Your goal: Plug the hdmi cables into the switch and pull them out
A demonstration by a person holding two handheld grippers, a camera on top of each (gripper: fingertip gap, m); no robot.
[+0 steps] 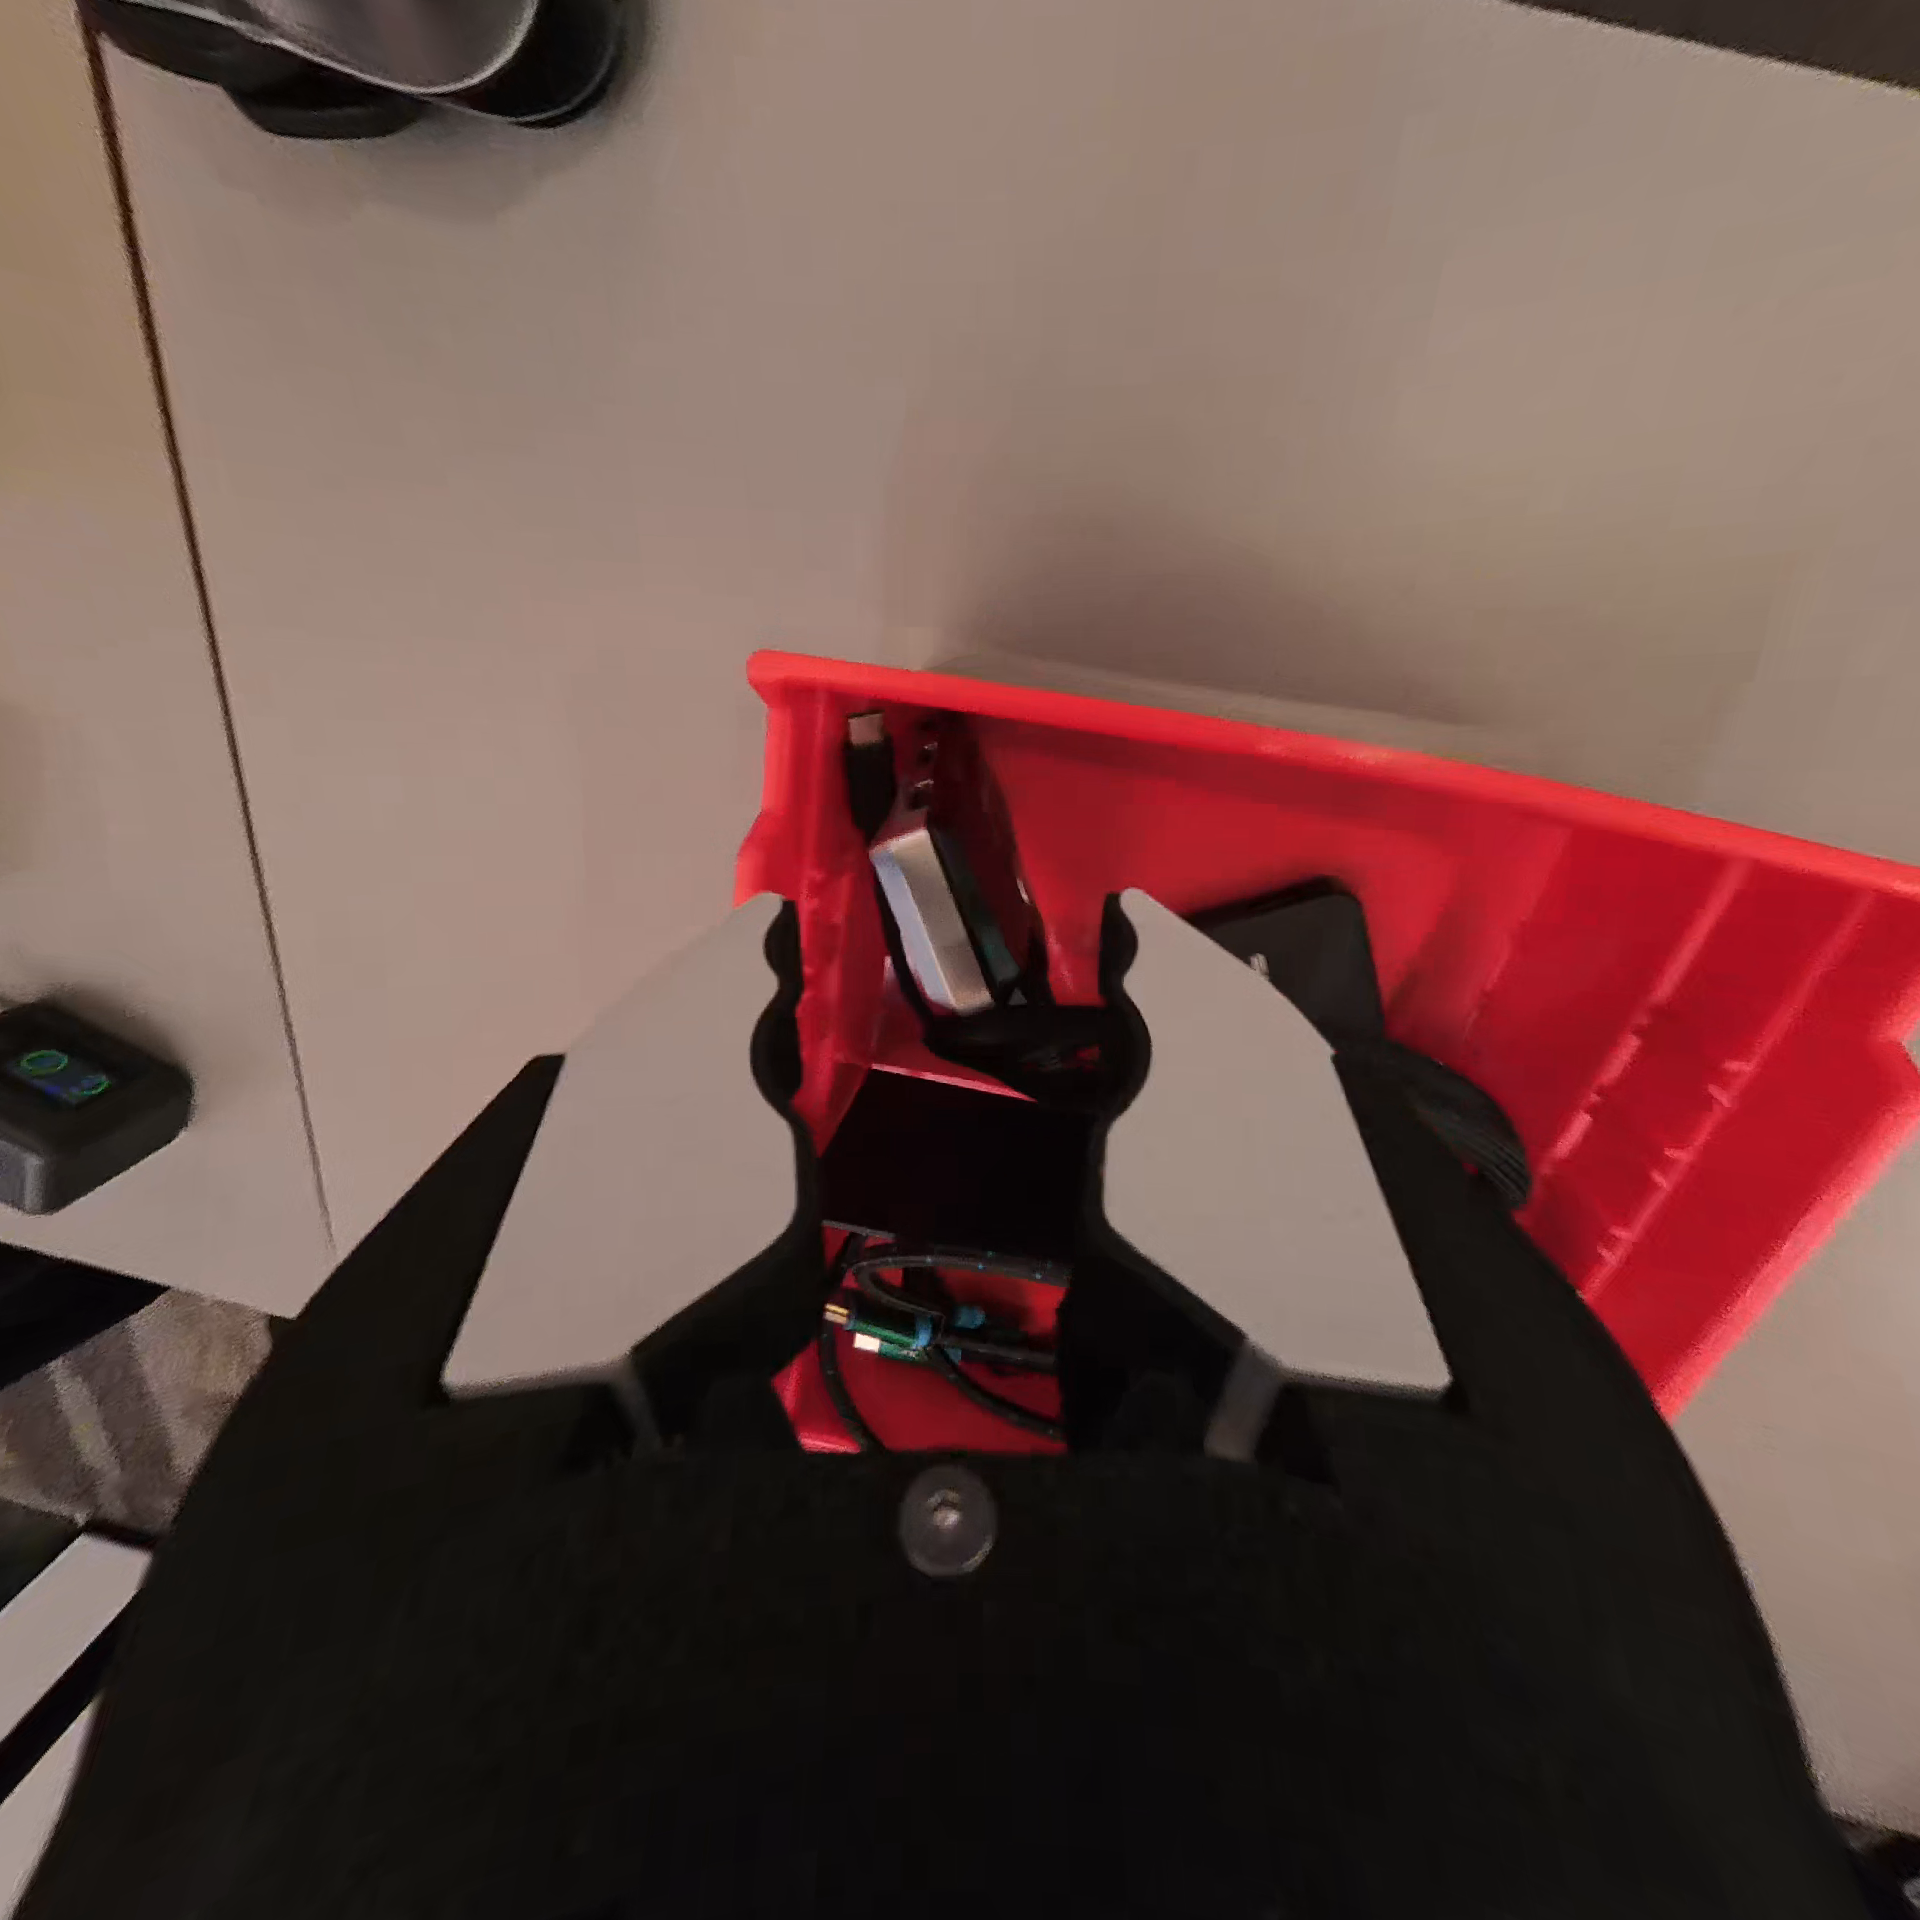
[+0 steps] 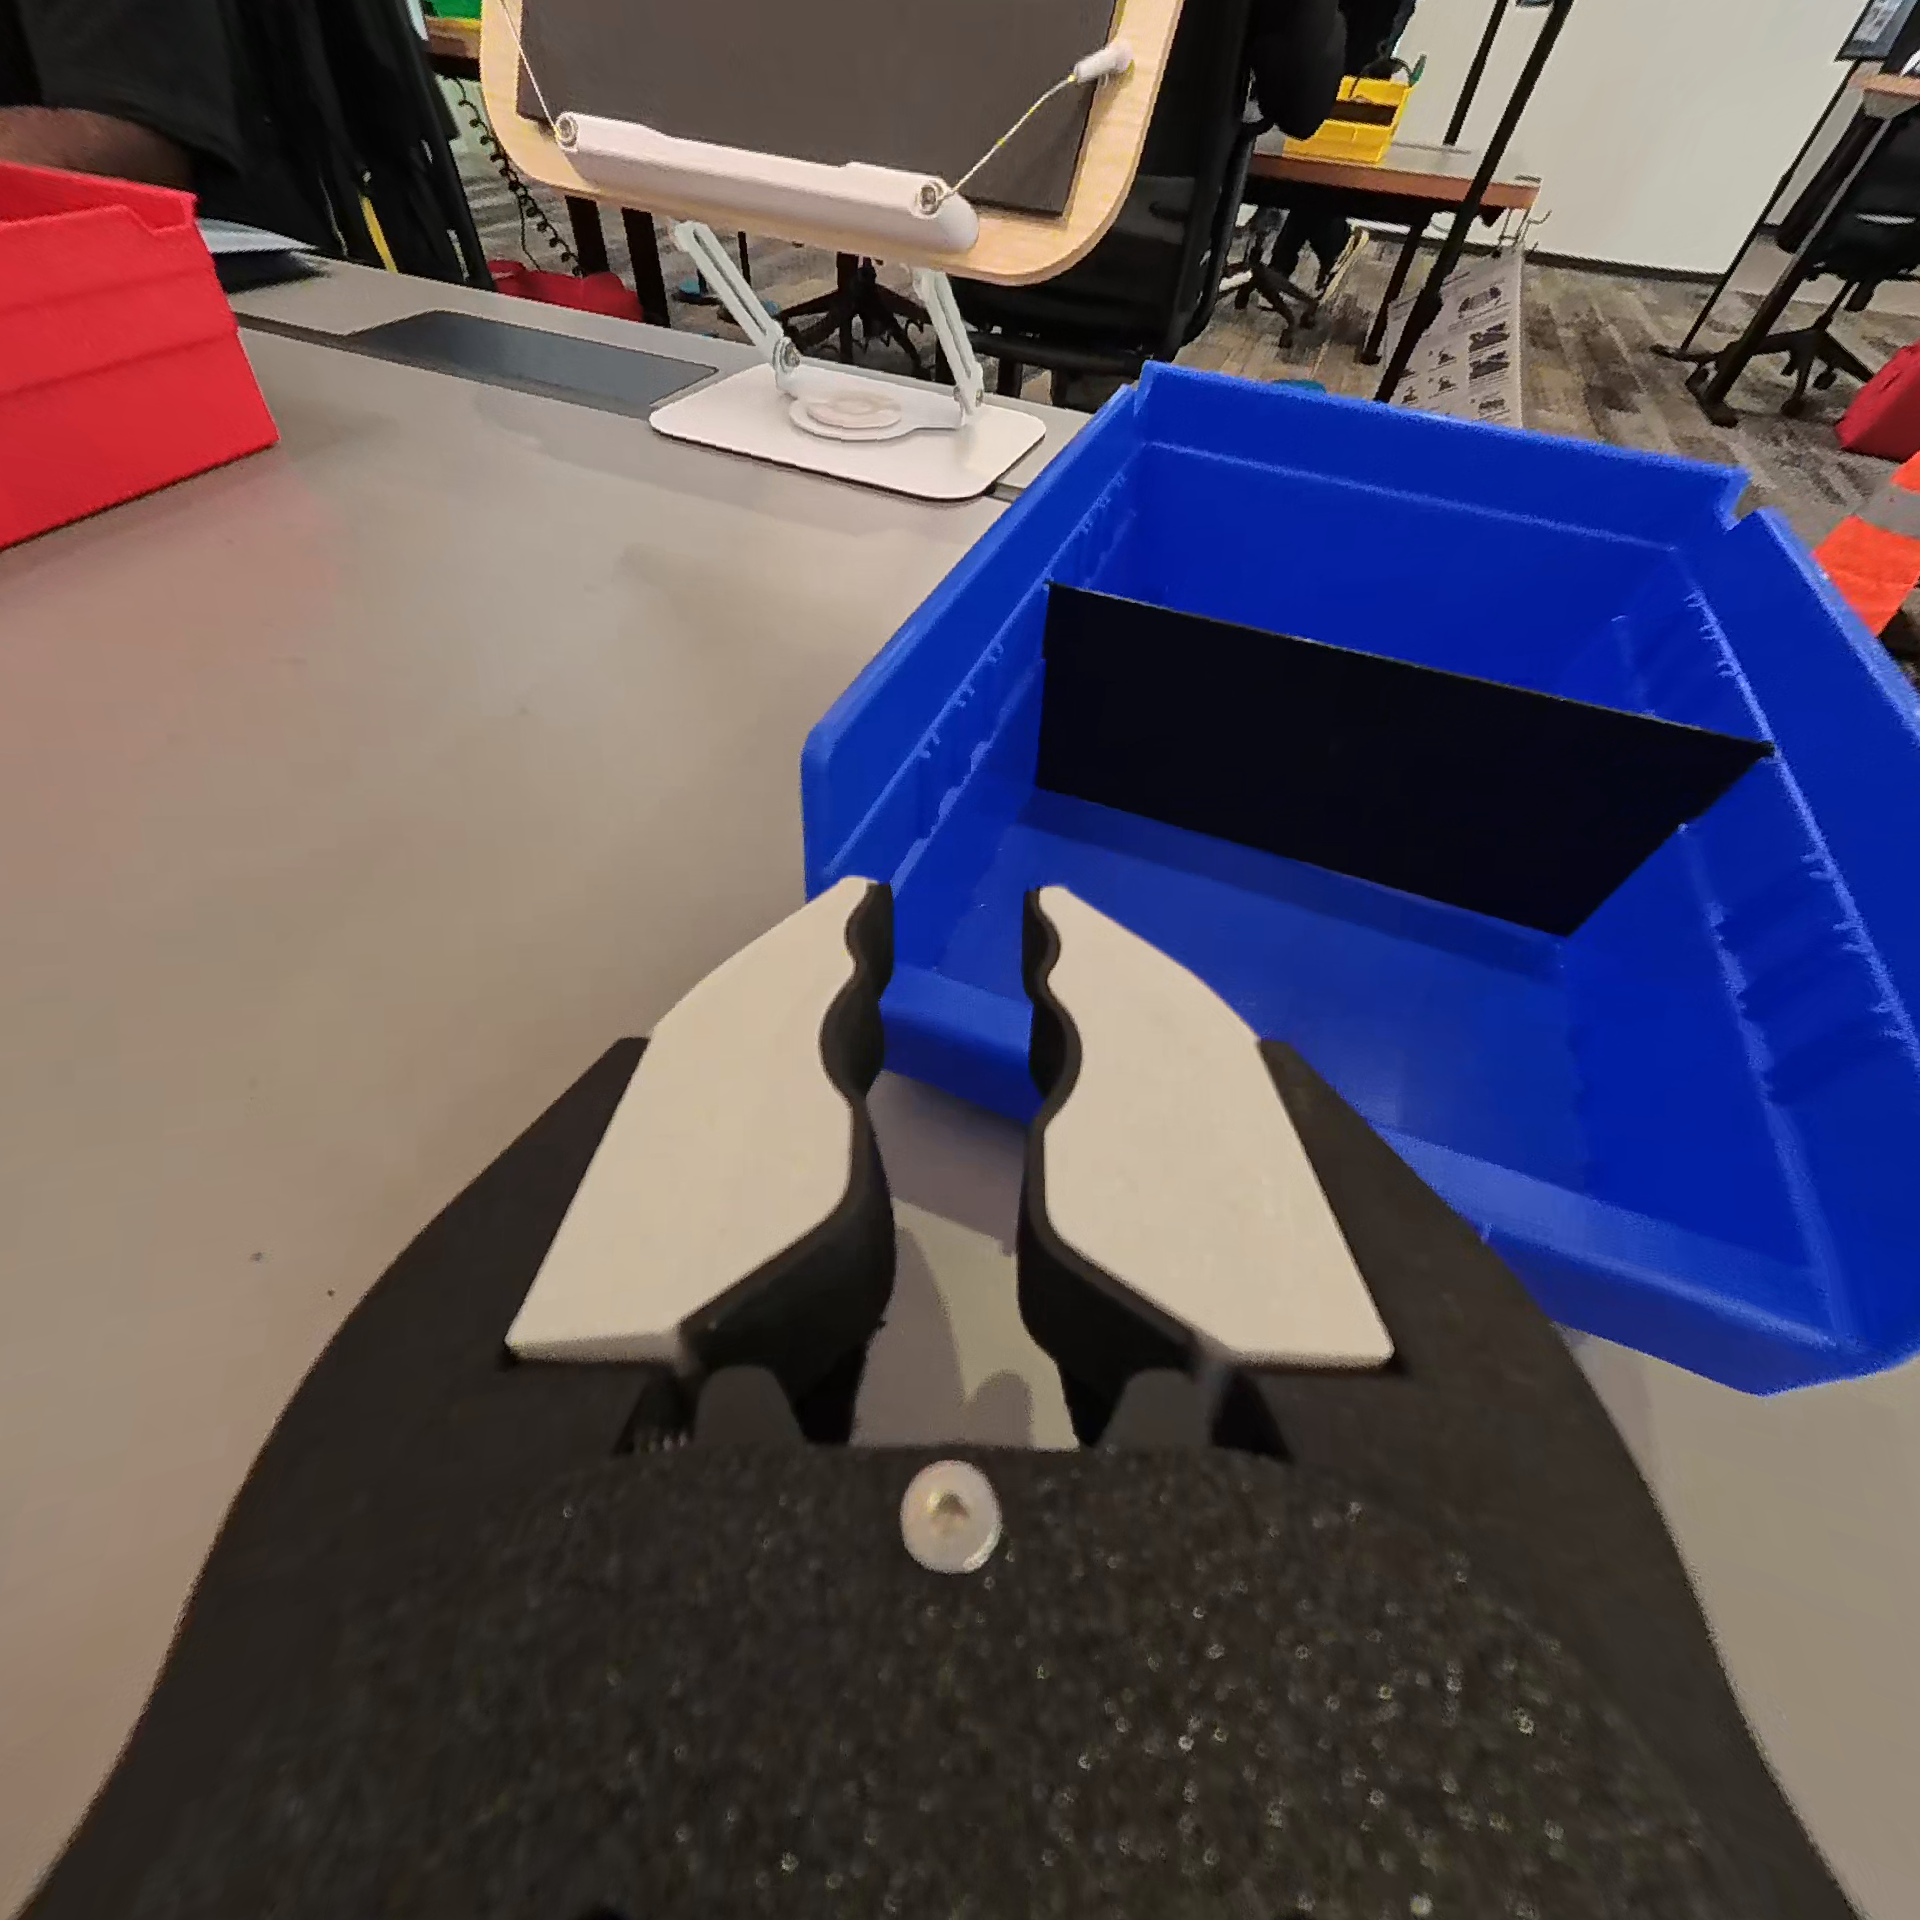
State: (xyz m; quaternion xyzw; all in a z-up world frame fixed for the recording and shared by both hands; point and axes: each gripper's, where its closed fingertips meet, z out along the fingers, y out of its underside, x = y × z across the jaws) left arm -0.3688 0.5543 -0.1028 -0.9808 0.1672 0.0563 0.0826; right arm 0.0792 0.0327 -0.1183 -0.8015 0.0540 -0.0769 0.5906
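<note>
A big room w/ desks, black chairs and a grey-brown floor sits behind a smooth grey table (image 2: pixel 416 831). On the far part of the table stands a white fold-up stand (image 2: pixel 852 416) holding a wood-framed dark board (image 2: pixel 810 104).

The left gripper (image 1: pixel 951 914), black w/ grey finger plates, hangs over a red plastic bin (image 1: pixel 1351 821). Its jaws are spread wide, holding nothing. The left fingertip is at the bin's left wall; the right one is over the inside. Between them lie a silver and black box-shaped gadget (image 1: pixel 930 925) leaning on the wall, a black plug (image 1: pixel 864 764) up in the corner, and a black divider plate (image 1: pixel 956 1158) lower down. Below the divider is a tangle of black cables w/ green and gold plugs (image 1: pixel 904 1335), prob. the HDMI ones. A flat black box (image 1: pixel 1299 961) sits right of the right finger, w/ a thick black cable loop (image 1: pixel 1455 1122) beside it. I can't tell which box is the switch. Left on the table rests a small dark gadget w/ a lit screen (image 1: pixel 73 1101). A dark rounded thing (image 1: pixel 384 62) is at the top edge.

The right gripper (image 2: pixel 956 904) floats near the front-left corner of a blue plastic bin (image 2: pixel 1558 1299). Its jaws are partly apart, nothing in them. A dark divider (image 2: pixel 1351 748) crosses the blue bin. The red bin shows far left there.
</note>
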